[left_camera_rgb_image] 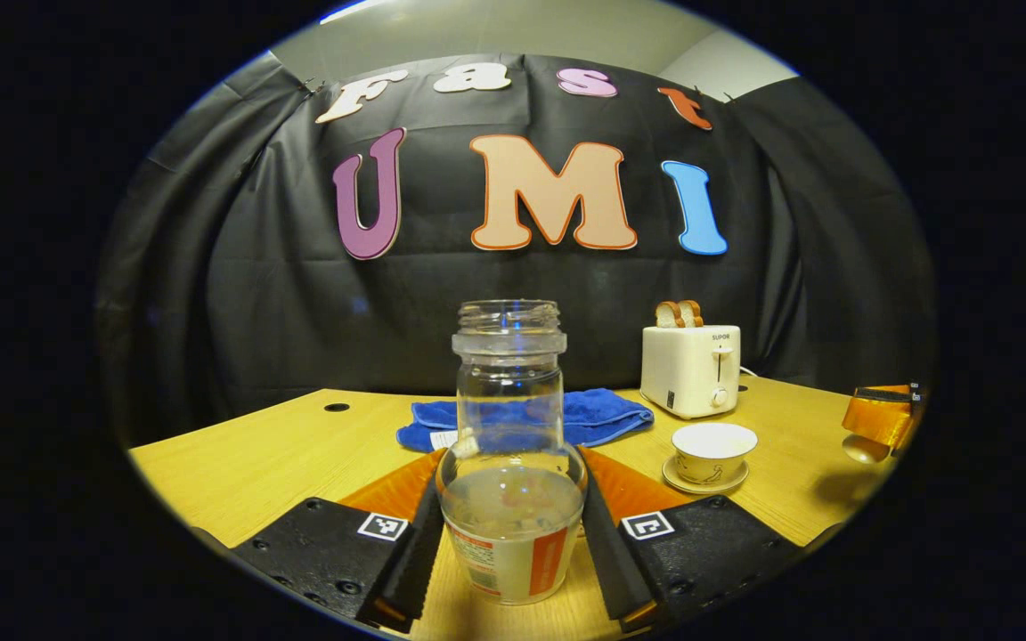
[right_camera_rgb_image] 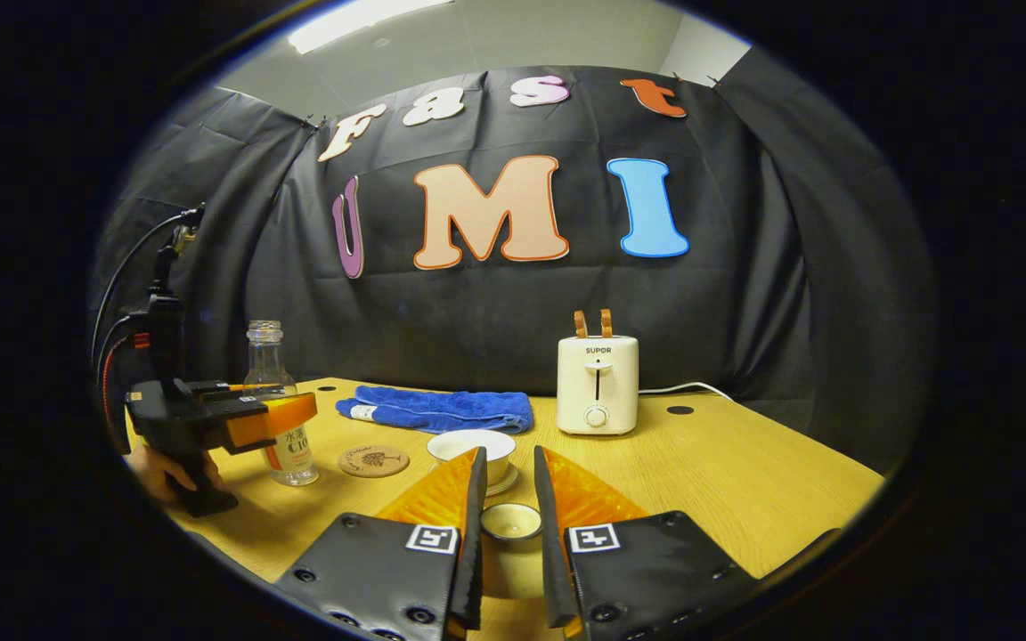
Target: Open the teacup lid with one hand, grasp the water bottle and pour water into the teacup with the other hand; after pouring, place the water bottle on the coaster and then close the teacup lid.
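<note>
Left gripper (left_camera_rgb_image: pixel 510 543) clamped on the water bottle (left_camera_rgb_image: pixel 510 463), which stands upright on the wooden table (left_camera_rgb_image: pixel 237 463), uncapped, part full. Right gripper (right_camera_rgb_image: pixel 510 525) closed on the teacup lid (right_camera_rgb_image: pixel 510 523), held just in front of the open teacup (right_camera_rgb_image: pixel 468 448). Coaster (right_camera_rgb_image: pixel 374 461) lies between bottle and teacup.

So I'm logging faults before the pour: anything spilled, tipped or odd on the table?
Nothing stands out. The water bottle stands upright and capless between the left gripper's fingers, the teacup sits level on its saucer, open, with the lid held in the right gripper, and no water shows on the table.
</note>
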`<state>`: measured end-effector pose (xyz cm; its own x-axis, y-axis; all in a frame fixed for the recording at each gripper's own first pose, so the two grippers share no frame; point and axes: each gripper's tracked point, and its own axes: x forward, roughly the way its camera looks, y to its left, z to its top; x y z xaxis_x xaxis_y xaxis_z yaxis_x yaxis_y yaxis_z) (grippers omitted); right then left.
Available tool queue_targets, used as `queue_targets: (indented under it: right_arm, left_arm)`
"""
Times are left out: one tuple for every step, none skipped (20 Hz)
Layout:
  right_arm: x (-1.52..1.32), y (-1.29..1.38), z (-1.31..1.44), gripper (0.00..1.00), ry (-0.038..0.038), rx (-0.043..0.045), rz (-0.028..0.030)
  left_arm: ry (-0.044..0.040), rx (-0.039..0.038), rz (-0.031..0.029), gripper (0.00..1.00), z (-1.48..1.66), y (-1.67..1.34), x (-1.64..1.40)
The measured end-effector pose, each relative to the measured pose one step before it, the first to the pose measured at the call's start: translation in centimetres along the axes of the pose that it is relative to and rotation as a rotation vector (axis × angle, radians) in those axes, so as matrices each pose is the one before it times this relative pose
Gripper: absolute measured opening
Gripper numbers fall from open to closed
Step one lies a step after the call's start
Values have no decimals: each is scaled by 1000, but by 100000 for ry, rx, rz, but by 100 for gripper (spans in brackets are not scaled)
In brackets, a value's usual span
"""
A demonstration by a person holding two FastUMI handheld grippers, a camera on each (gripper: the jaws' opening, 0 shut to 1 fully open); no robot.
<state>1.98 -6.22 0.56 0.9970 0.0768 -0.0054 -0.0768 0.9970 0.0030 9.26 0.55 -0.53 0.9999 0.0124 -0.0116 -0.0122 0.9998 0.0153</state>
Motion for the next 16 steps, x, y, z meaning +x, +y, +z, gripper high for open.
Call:
queue_targets:
  right_arm:
    - [36, 34, 45, 31, 44, 26, -9]
    - [-31, -27, -26, 31, -46, -31, -2]
    - [-14, -17, 19, 31, 45, 27, -49]
    - [24, -126, -71, 31, 31, -77, -716]
    - [-13, -278, 78, 31, -137, 52, -858]
    - [25, -109, -38, 31, 57, -32, -712]
    - [-57, -130, 28, 31, -26, -55, -780]
    - [-38, -206, 59, 31, -27, 14, -885]
    - [3, -230, 33, 31, -31, -55, -1046]
    - [6, -344, -24, 30, -78, -16, -928]
    - [-51, -172, -33, 30, 66, -42, -232]
    - [-28, -176, 9, 31, 237, 39, 110]
    - [8, -418, -45, 31, 31, -67, -545]
    - [-24, -717, 65, 30, -147, -85, -1618]
    - [-12, -938, 84, 30, -140, 22, -2096]
    - [62, -628, -40, 30, 171, -40, -1330]
  left_arm:
    - [-373, 298, -345, 71, 109, -145, 199]
    - [133, 650, -42, 71, 47, -36, 186]
    - [403, 720, -406, 69, -120, -51, 59]
    - [251, 665, -808, 69, -61, -224, 133]
    - [-157, 1508, -630, 69, 89, -218, 103]
    - [434, 2697, -691, 69, -3, -236, 323]
    - [98, 4275, -204, 69, -118, -161, 313]
    - [291, 5590, -200, 69, 120, -28, 403]
    - [53, 5977, -842, 69, -103, -292, 366]
    - [-275, 6983, -573, 69, 116, -297, 423]
    - [132, 7801, -251, 69, 7, -149, 475]
    - [914, 7172, -514, 69, -103, -301, 437]
    - [970, 6421, -773, 69, -217, -318, 558]
    - [1580, 6063, -1502, 69, -3, -401, 651]
    - [1452, 5261, -1528, 69, -63, -566, 646]
    - [1241, 5186, -1424, 69, 27, -430, 587]
